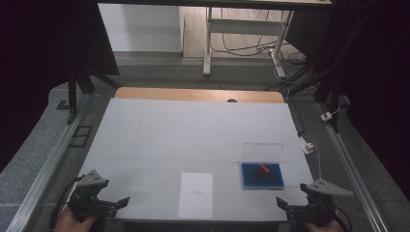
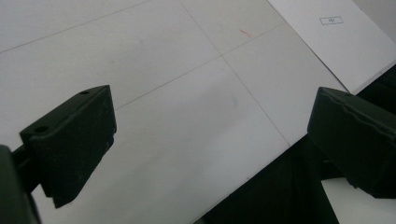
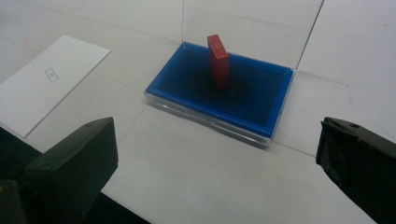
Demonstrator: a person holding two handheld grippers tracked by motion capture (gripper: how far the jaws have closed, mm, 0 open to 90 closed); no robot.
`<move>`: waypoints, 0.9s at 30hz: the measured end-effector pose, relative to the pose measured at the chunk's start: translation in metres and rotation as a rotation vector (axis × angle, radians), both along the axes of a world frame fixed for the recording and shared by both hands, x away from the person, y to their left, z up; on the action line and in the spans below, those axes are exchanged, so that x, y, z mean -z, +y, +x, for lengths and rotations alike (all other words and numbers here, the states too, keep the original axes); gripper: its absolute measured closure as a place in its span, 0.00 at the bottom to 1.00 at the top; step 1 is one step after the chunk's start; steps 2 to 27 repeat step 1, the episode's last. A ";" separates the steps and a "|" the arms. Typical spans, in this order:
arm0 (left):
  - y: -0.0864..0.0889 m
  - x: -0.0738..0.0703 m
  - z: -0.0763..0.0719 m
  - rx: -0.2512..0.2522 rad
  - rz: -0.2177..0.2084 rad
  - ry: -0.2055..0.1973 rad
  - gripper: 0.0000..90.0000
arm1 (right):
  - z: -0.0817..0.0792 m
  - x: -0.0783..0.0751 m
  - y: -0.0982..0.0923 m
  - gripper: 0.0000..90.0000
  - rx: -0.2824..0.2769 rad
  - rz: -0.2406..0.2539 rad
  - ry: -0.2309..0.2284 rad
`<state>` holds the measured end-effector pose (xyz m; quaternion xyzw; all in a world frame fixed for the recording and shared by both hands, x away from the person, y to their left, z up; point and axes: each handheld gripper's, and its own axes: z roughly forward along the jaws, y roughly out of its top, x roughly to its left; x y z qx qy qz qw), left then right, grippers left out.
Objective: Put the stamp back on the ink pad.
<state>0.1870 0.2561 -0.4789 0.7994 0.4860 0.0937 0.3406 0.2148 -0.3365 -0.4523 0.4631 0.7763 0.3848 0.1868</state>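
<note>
White sheeting covers the table (image 1: 193, 130), with a strip of wooden edge (image 1: 198, 94) showing at its far side and a metal-legged desk frame (image 1: 241, 38) and loose cables (image 1: 251, 48) on the floor beyond. At the near left corner, the left gripper (image 1: 121, 202) sits with its jaws spread wide and nothing between them; at the near right corner, the right gripper (image 1: 281, 203) is likewise released and empty. Between them a white paper sheet (image 1: 195, 194) lies flat near the front edge, a small printed box (image 1: 197, 192) at its centre. Just right of it, well apart from both grippers, rests a clear plastic case (image 3: 219, 100) with a blue lining (image 3: 252, 98), its transparent lid (image 3: 243, 28) standing open at the back. A red block (image 3: 218, 60) stands upright and slightly tilted inside on the lining.
</note>
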 end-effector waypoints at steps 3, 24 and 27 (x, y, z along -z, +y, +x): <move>0.000 0.000 0.001 0.002 0.001 0.003 0.02 | 0.000 0.000 0.000 0.00 0.000 -0.006 -0.001; 0.000 0.000 0.001 0.002 0.001 0.003 0.02 | 0.000 0.000 0.000 0.00 0.000 -0.006 -0.001; 0.000 0.000 0.001 0.002 0.001 0.003 0.02 | 0.000 0.000 0.000 0.00 0.000 -0.006 -0.001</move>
